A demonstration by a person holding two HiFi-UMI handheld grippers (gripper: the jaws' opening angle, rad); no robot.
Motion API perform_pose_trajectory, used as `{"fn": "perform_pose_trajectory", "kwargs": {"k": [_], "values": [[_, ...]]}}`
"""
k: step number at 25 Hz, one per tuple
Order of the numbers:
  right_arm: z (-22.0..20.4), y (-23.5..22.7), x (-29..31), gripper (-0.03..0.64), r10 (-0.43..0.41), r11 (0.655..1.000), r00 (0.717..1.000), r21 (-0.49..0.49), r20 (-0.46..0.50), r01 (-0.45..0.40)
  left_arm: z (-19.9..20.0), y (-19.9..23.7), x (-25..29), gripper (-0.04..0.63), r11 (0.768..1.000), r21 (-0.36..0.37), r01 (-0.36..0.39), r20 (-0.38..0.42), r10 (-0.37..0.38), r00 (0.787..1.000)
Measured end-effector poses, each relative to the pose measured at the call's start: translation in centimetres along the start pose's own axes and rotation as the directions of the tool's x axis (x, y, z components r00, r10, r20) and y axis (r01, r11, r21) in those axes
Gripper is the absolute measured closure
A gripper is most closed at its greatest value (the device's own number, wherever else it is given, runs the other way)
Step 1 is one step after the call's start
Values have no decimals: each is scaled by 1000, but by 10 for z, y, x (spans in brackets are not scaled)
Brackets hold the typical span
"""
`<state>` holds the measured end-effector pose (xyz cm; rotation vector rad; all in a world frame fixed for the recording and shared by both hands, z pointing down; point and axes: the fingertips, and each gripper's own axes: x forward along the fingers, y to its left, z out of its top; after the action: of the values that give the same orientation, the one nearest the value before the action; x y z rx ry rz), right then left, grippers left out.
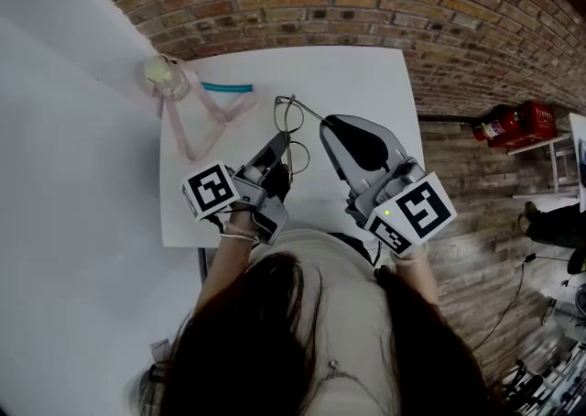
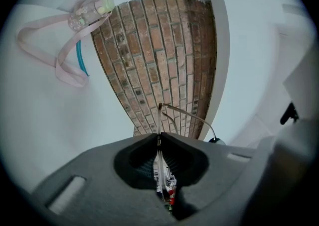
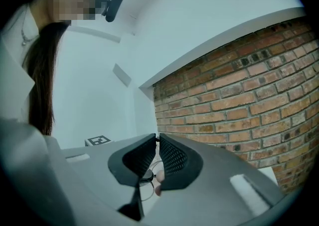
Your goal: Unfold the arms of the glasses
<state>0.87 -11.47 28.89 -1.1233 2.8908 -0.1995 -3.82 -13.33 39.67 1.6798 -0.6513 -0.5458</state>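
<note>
Thin wire-framed glasses (image 1: 291,117) are held just above the white table (image 1: 366,75), between my two grippers. My left gripper (image 1: 282,141) is shut on the frame near the lenses. In the left gripper view the wire runs straight up out of the closed jaws (image 2: 159,138). One arm (image 2: 187,113) swings out from the hinge to the right. My right gripper (image 1: 326,123) is shut on the end of that arm, its jaws meeting at the tip (image 3: 156,138). Part of a lens ring (image 3: 144,182) shows below the pads.
A pink ribbon (image 1: 206,121) tied to a small clear jar (image 1: 165,76) lies at the table's far left, beside a teal stick (image 1: 226,87). The floor is brick, and a red fire extinguisher (image 1: 513,121) lies to the right. The table's near edge is at my body.
</note>
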Motion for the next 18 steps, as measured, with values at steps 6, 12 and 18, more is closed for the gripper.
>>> {"fn": "perform_pose_trajectory", "kwargs": {"k": [6,12,18], "values": [[1,-3,0,586,-13,1000,1000,-3,1,13,-2,6,-2,571,1000,21,-18,-15,18,1000],[4,-10,0,586,-27,1000,1000,1,7,27,-2,16,-5,571,995,66,-70,-36,72,997],[7,-15,0,586,-39,999,999,10,16,39,-6,14,-3,571,997,53,-54,-48,56,997]]}}
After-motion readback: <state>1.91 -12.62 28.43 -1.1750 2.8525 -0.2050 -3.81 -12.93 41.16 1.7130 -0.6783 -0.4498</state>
